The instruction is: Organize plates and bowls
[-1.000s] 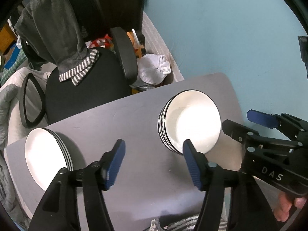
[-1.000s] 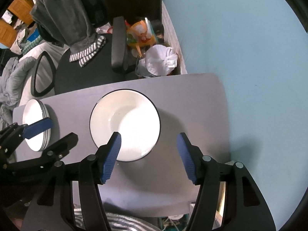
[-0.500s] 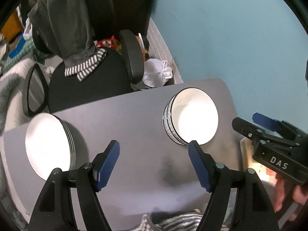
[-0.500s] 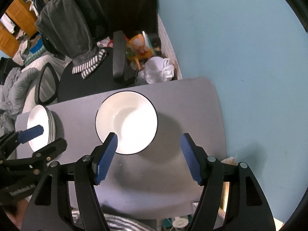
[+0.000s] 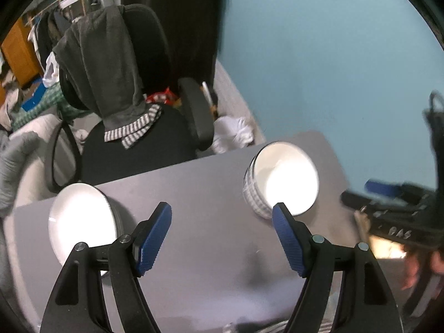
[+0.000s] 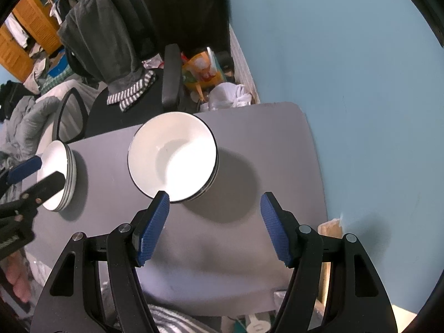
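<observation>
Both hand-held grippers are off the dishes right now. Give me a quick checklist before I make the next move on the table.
1. Left hand-held gripper open and empty: ok.
2. Right hand-held gripper open and empty: ok.
3. Stack of bowls sitting level, rims aligned, well inside the grey table edge: ok.
4. Stack of plates nested evenly: ok, but it sits near the table's left edge.
5. Table surface between the two stacks free of other items: ok.
6. Whether any dishes remain unsorted outside these views: cannot tell.
</observation>
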### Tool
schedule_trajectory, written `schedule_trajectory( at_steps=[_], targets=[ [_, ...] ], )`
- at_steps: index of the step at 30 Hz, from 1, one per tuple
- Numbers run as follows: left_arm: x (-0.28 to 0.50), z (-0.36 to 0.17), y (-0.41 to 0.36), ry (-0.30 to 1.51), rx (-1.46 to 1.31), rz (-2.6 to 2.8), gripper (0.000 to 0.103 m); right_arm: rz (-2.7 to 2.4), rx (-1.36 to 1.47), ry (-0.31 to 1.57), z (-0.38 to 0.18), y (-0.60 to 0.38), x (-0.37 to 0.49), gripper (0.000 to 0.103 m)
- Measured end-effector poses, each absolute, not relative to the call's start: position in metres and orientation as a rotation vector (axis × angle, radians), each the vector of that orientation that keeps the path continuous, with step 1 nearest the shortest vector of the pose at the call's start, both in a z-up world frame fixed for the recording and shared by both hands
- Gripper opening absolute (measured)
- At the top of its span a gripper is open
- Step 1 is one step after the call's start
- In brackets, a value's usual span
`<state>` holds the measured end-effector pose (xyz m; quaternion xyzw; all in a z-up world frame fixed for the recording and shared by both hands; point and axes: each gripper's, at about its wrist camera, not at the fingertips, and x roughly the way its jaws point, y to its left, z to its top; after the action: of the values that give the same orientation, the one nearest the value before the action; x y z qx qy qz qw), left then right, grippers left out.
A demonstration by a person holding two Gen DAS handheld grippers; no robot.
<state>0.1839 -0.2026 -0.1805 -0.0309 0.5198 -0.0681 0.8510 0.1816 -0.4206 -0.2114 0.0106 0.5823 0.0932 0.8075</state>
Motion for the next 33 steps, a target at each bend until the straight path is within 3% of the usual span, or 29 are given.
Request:
schedule_trajectory(
  at_steps=[8,12,15,33],
  targets=[
    [0.19,-0.177,-0.188,1.049,-0.166,-0.145,0.076,0.217,0.002,1.233,-0.216,-0.426,0.181,0.068],
    [0.201,-0.191,-0.189,1.147,-0.188,-0.15,0.076,0.228,-0.007,1.246,-0.222,-0.429,0.187,0.068],
    [0.21,-0.202,-0.194,1.195,-0.166,-0.144,0.069,0.229,-0.009,1.261,-0.229,-0.431,0.193,0.068],
    [0.269,-0.259,-0.241,1.426,-0.097,-0.208,0.069,0.3,0.057,1.416,-0.291,-0.436,0.25,0.068]
  ],
)
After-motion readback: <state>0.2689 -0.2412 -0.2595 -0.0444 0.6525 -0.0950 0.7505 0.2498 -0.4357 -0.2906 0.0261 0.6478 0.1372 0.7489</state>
